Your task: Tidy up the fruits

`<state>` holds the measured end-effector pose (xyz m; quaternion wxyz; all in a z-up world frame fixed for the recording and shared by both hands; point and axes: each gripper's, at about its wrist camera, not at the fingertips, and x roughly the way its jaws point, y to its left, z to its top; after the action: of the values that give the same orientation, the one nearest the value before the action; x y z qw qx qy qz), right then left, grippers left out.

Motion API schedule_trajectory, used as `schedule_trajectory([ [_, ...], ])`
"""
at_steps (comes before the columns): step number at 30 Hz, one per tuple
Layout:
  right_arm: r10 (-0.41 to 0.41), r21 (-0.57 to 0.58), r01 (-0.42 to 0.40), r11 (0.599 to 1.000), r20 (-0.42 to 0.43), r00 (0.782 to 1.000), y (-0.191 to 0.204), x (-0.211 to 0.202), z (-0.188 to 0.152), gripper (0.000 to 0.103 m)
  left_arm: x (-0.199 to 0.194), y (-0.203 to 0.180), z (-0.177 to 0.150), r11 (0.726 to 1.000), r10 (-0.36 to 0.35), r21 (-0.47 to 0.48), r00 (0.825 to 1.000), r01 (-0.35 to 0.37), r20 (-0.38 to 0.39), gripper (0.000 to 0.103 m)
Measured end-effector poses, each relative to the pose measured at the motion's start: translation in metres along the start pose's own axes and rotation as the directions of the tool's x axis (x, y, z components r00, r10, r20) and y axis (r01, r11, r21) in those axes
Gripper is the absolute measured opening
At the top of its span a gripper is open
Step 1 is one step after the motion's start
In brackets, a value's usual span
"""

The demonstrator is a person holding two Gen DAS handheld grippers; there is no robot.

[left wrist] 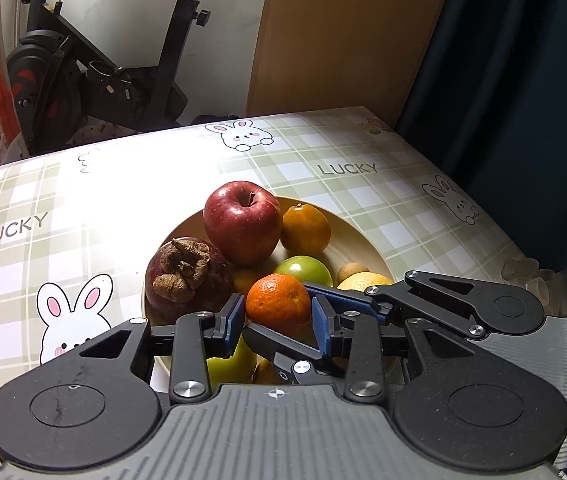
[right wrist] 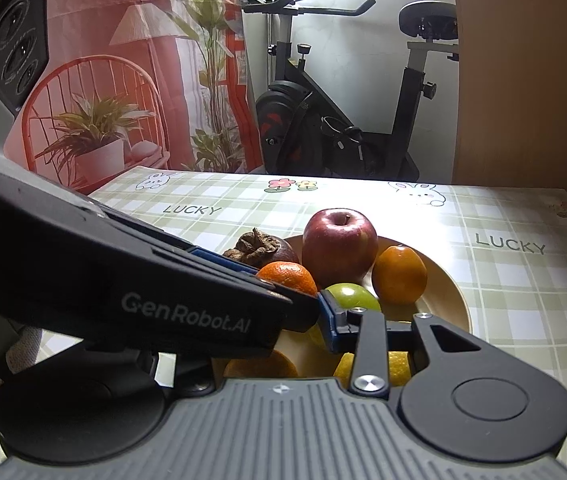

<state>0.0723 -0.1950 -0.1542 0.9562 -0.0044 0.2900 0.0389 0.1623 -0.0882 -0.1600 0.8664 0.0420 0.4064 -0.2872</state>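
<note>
Fruits fill one tan bowl [left wrist: 367, 248]. Left wrist view: we list our left gripper [left wrist: 277, 320] pinching a mandarin [left wrist: 277, 300]; right gripper [left wrist: 347, 300] crosses it, grip untellable. Collision could knock the mandarin loose. Right wrist view: bowl [right wrist: 451, 300] holds apple [right wrist: 339, 246], mangosteen [right wrist: 261, 250], green fruit [right wrist: 351, 296].

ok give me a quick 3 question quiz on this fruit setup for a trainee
1. Which fruit sits between the left claw's pads? a) banana b) tangerine c) pear
2. True or false: the apple lies in the bowl.
3. What word is printed on the tablecloth?

Key: 1 b; 2 true; 3 LUCKY
</note>
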Motion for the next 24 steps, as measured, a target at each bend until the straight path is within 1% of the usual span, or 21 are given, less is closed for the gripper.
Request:
schedule_trajectory([
  [5,-0.012,-0.005,0.012,1.0,-0.017,1.0,0.002,0.003,0.001,0.039,-0.001,0.005,0.0,1.0,0.007,-0.021,1.0,-0.007,0.002,0.042],
  [7,-0.018,-0.01,0.018,1.0,-0.023,1.0,0.002,0.003,0.001,0.039,-0.002,0.007,0.001,0.999,0.016,-0.035,1.0,-0.016,0.005,0.049],
  [10,-0.027,-0.009,0.026,1.0,-0.034,0.999,0.003,0.004,0.003,0.039,-0.01,0.011,0.002,0.998,0.017,-0.06,0.999,-0.016,0.027,0.052],
  [11,-0.03,-0.008,0.03,1.0,-0.037,0.999,0.003,0.003,0.004,0.039,-0.013,0.013,0.003,0.997,0.02,-0.069,0.999,-0.018,0.035,0.054],
  [12,-0.036,-0.009,0.035,0.999,-0.04,0.999,0.004,0.002,0.005,0.04,-0.017,0.014,0.003,0.997,0.026,-0.078,0.999,-0.023,0.044,0.06],
  [14,-0.047,-0.018,0.046,0.999,-0.036,0.998,0.005,-0.001,0.007,0.04,-0.028,0.015,0.005,0.995,0.052,-0.091,0.997,-0.046,0.065,0.067],
  [15,-0.053,-0.019,0.053,0.998,-0.031,0.998,0.004,-0.004,0.009,0.042,-0.036,0.015,0.006,0.994,0.069,-0.095,0.994,-0.061,0.082,0.069],
  [17,-0.068,-0.014,0.068,0.998,-0.023,0.997,0.003,-0.01,0.013,0.047,-0.051,0.017,0.007,0.992,0.089,-0.104,0.989,-0.077,0.114,0.071],
  [19,-0.083,-0.004,0.083,0.997,-0.007,0.997,0.001,-0.018,0.017,0.058,-0.07,0.021,0.008,0.988,0.108,-0.125,0.983,-0.09,0.147,0.083],
  [20,-0.09,0.002,0.09,0.996,0.003,0.996,0.0,-0.023,0.02,0.06,-0.08,0.023,0.008,0.986,0.121,-0.135,0.978,-0.098,0.17,0.085],
  [22,-0.104,0.021,0.103,0.994,0.025,0.994,-0.002,-0.034,0.025,0.073,-0.098,0.025,0.008,0.981,0.15,-0.149,0.967,-0.121,0.206,0.087],
  [24,-0.108,0.043,0.106,0.993,0.042,0.993,-0.003,-0.044,0.03,0.081,-0.115,0.026,0.008,0.976,0.183,-0.16,0.956,-0.148,0.23,0.087],
])
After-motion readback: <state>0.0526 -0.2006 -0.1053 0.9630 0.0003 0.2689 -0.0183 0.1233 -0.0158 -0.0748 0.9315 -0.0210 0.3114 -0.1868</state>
